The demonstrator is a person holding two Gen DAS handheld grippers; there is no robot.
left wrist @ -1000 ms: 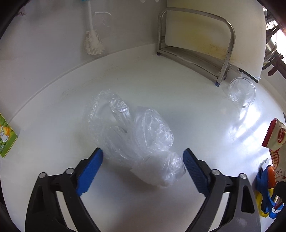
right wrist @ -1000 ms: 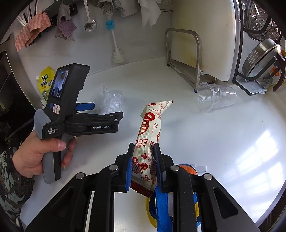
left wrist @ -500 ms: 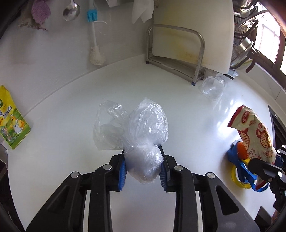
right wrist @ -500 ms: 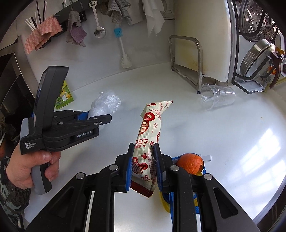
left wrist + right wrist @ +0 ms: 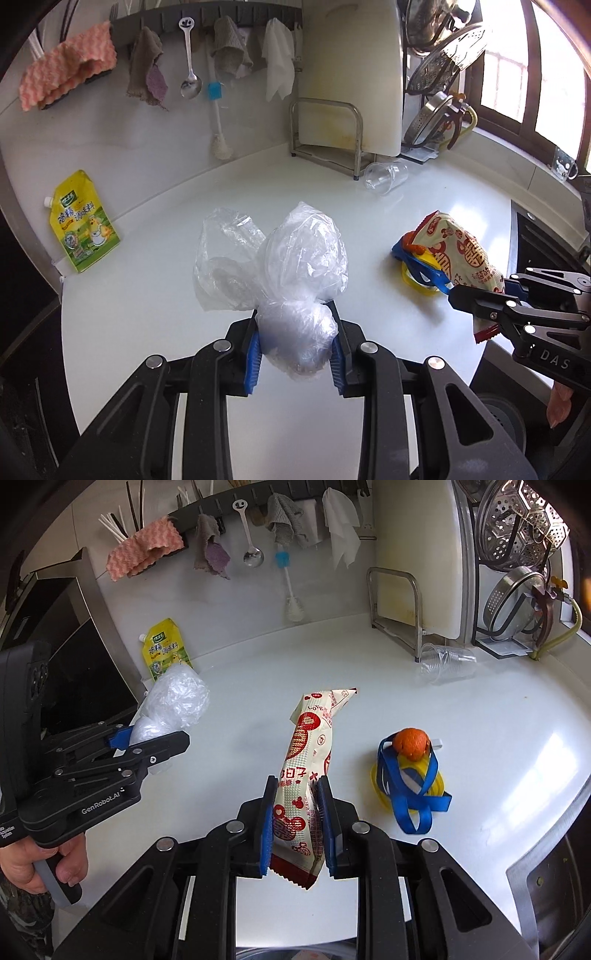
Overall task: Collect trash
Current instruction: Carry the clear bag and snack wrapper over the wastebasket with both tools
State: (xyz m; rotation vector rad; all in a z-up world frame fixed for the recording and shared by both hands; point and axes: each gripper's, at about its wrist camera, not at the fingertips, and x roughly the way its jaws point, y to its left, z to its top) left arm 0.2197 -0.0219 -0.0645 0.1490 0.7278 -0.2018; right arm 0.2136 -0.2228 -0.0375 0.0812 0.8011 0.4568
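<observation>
I've lifted the plastic bag [image 5: 295,280] clamped in my left gripper [image 5: 295,354], right gripper [image 5: 295,823] pinching the snack wrapper [image 5: 310,760]; slick film could slip free.

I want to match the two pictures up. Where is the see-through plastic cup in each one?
Left wrist view: the clear plastic cup lies on its side, upper right of centre, beside the metal rack's foot.
Right wrist view: the cup lies on its side at right, just right of the same rack.
Shared landmark: the yellow pouch leaning at the wall, far left of the cup.
</observation>
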